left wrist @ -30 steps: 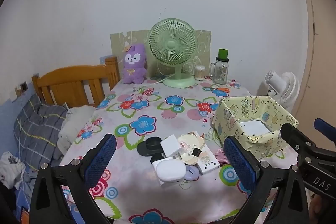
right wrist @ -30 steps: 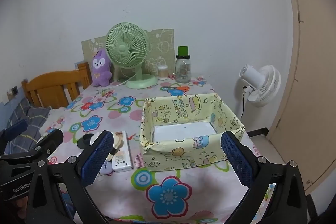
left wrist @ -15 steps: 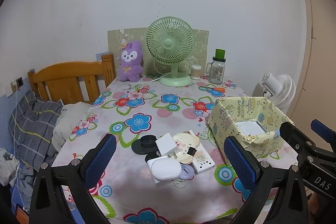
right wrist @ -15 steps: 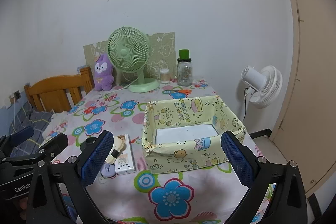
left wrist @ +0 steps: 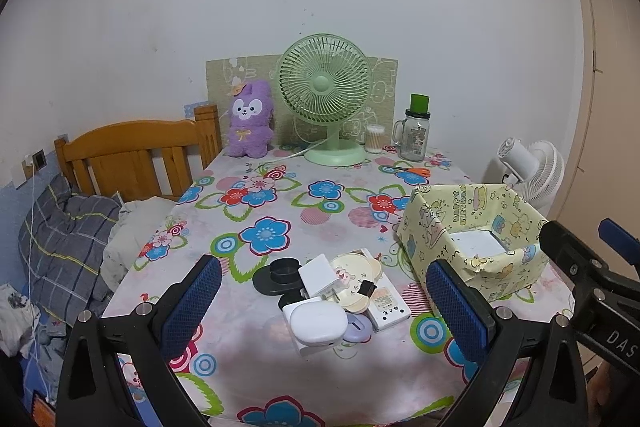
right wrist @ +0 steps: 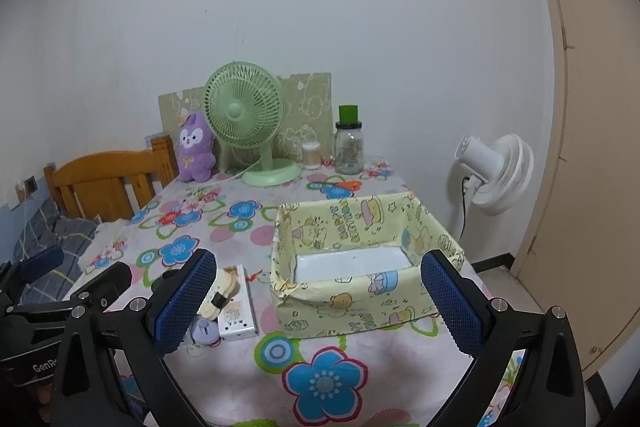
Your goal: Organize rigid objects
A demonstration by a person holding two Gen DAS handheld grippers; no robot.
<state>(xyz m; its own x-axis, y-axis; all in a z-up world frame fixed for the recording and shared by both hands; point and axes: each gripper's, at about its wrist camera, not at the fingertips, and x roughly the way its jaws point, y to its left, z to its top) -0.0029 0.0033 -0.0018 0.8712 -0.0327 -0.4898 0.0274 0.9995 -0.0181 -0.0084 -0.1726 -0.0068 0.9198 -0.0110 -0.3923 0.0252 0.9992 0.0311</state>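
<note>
1. Table (left wrist: 280, 211) w/ floral cloth carries all.
2. Far edge: purple plush (left wrist: 249, 119), green desk fan (left wrist: 325, 95), cotton-swab jar (left wrist: 374, 139), glass jar w/ green lid (left wrist: 416, 135), orange scissors (left wrist: 416, 171).
3. Right: yellow cartoon-print box (right wrist: 360, 267).
4. Near edge: pile of small items (left wrist: 332, 291), incl. black disc (left wrist: 276, 277), white charger (left wrist: 320, 273), white case (left wrist: 318, 321).

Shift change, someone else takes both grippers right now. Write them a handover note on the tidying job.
Left hand-held gripper: open, empty, held above the near table edge, facing the pile.
Right hand-held gripper: open, empty, facing the yellow box.
Pile of small items lies on the floral tablecloth, left of the box: black round holder, white charger, white case, white remote-like device, round cream pieces.
Done: nothing visible; the box shows only its white bottom.
Left: probably move each piece from the pile into the box.
</note>
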